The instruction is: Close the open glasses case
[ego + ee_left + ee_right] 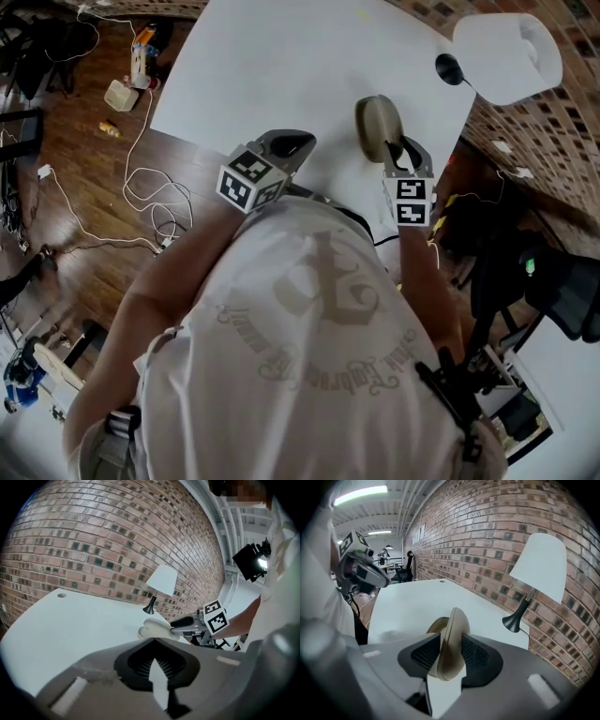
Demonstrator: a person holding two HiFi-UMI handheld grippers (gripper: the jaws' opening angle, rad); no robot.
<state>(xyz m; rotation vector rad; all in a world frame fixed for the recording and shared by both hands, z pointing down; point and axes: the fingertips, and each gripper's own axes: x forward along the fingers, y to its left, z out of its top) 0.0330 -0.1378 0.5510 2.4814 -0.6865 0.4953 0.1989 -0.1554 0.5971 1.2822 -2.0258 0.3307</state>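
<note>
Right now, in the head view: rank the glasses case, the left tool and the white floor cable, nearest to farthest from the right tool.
1. glasses case: between the jaws of the right tool, on the white table.
2. left tool: to the left, by the table's near edge.
3. white cable: far left, down on the wood floor.

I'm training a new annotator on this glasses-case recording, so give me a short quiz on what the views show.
1. True or false: the beige oval glasses case sits between the jaws of the right gripper.
2. What stands beside the brick wall? A) a white-shaded lamp with a black base; B) a green bottle; C) a red mug.
3. What lies between the jaws of the left gripper?
Key: 1 true; 2 A; 3 nothing, only the white table beyond.
</note>
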